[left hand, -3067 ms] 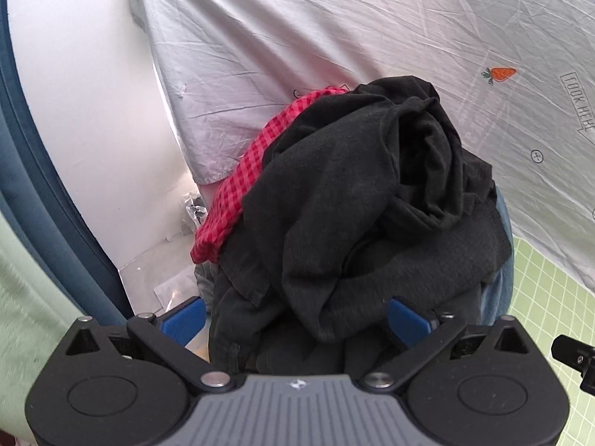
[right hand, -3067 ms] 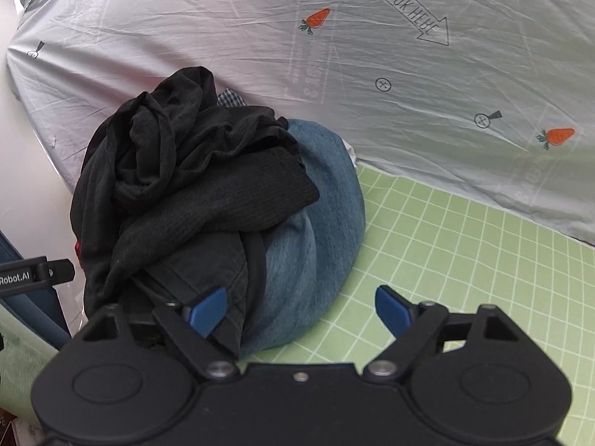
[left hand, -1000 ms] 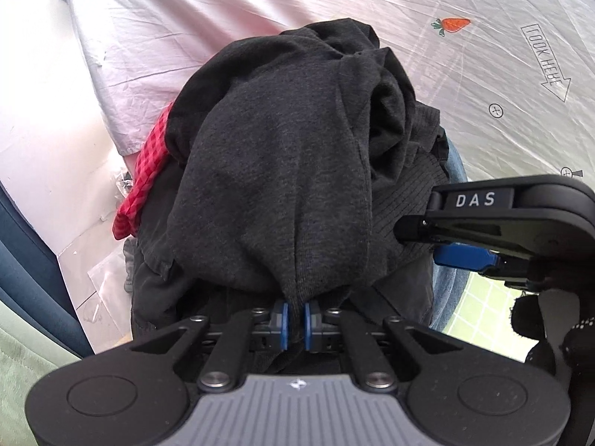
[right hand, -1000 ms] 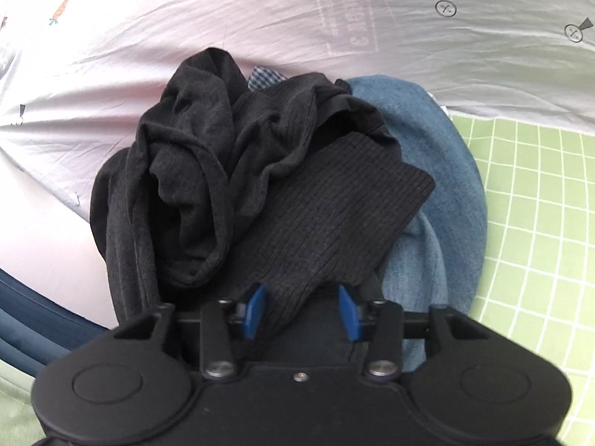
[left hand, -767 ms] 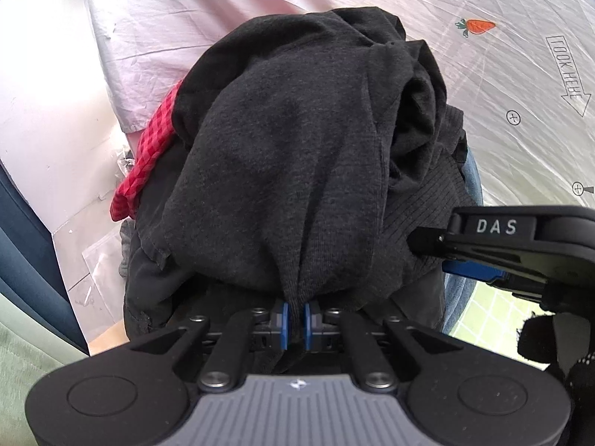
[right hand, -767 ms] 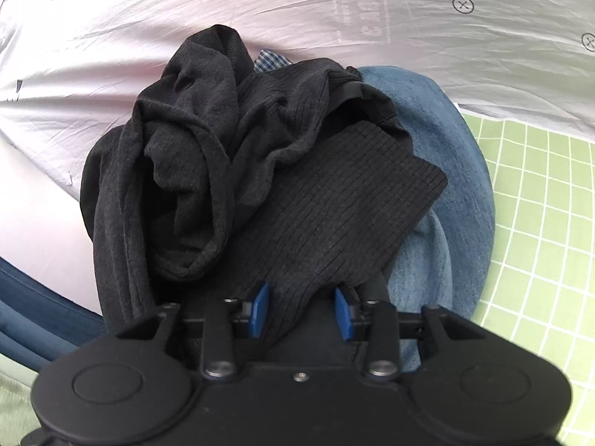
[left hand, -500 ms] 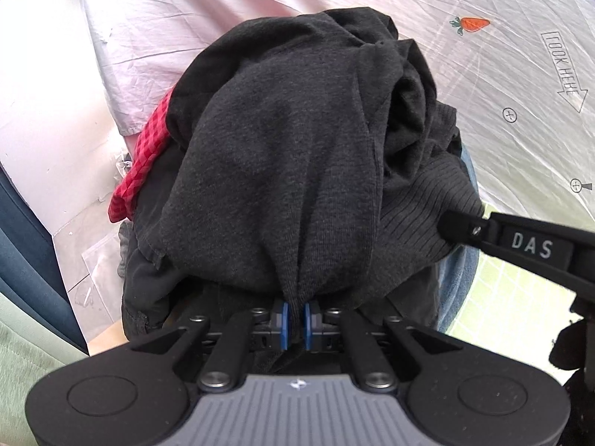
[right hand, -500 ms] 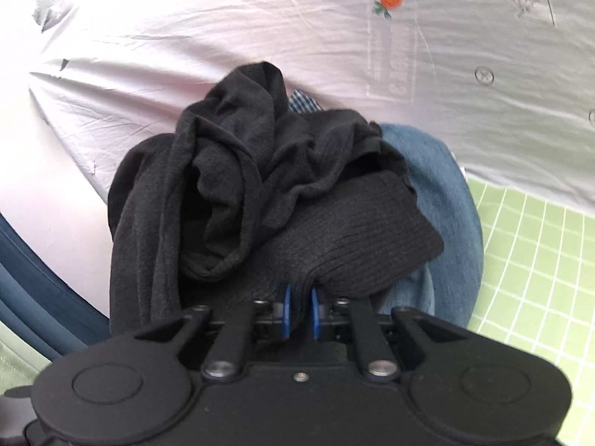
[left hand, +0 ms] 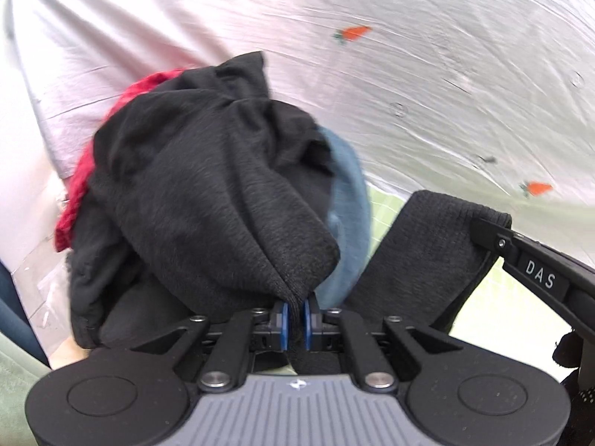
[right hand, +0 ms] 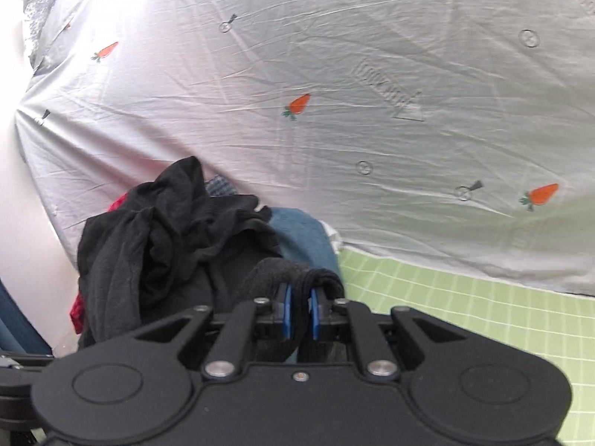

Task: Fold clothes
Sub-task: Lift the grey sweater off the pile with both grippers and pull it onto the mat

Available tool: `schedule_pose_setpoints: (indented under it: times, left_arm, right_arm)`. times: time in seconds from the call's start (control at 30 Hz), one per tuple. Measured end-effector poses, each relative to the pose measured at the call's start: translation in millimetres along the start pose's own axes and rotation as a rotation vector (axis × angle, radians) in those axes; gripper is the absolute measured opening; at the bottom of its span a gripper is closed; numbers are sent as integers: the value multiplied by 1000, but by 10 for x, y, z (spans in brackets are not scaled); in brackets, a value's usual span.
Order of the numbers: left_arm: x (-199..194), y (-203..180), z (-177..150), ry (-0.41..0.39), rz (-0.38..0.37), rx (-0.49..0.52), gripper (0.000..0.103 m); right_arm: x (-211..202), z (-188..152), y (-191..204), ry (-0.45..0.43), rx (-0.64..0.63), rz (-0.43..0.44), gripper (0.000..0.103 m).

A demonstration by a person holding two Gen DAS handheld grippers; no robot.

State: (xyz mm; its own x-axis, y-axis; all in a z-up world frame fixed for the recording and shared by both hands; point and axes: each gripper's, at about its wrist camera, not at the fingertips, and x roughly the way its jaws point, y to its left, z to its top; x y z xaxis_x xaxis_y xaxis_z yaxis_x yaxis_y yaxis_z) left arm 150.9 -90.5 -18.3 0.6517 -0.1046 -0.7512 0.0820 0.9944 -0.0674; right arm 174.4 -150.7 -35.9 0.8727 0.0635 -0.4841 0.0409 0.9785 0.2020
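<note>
Left gripper [left hand: 294, 317] pinched on black top [left hand: 223, 200] hem. Right gripper [right hand: 300, 316] pinched on its other end. Top half off pile [right hand: 167, 238], above green mat [right hand: 465, 319]. No fold made yet; spreading left.

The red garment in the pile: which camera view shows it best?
The left wrist view: the red garment shows as a long strip beside the dark sweater. The right wrist view shows only small red bits behind it.

dark grey knit garment [left hand: 208, 193] atop a crumpled clothes pile [right hand: 156, 238], two edges pinched.
</note>
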Motion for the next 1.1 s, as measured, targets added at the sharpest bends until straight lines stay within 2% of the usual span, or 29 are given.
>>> schedule_pose_setpoints:
  times: [0.2,0.33,0.57,0.73,0.83,0.87,0.93,1.0,1.07,1.1]
  left_arm:
    - [-159,-805,-344,21,-59,99,9]
    - [-335,-1384,-635,35,-96,155,8]
    - [-611,-2415,-1203,84,-202,251,8]
    - [-732,-3235,-1646,168,-319,382,10]
    - [-719,-3573,-2104,257,-374,475,23]
    - [-702,-3659,-2254,285,-386,509,30]
    - [-682,-3737,-2517,312,-372,580,44]
    - [-653,-3705,-2703,323,-334,642,70]
    - [-606,-3566,-2791,347,-323,664,72]
    - [-577,-3468,-2809,363,-323,660,73]
  right_arm:
    - [-625,-282,-987,1,83,-162,11]
    - [-1123,-543,-1654,31,130,-244,11]
    - [-2031,-1209,-2911,80,208,-396,11]
    - [-2584,-1616,-3693,93,285,-527,11]
    - [-2872,-1825,-4100,95,326,-605,11]
    - [-2958,-1896,-4222,98,344,-625,11]
    - [-3102,-2051,-4450,111,386,-657,12]
    - [-3193,-2209,-4597,136,430,-681,15]
    - [-3262,-2398,-4707,174,477,-691,19]
    - [-3282,-2491,-4736,190,502,-692,29]
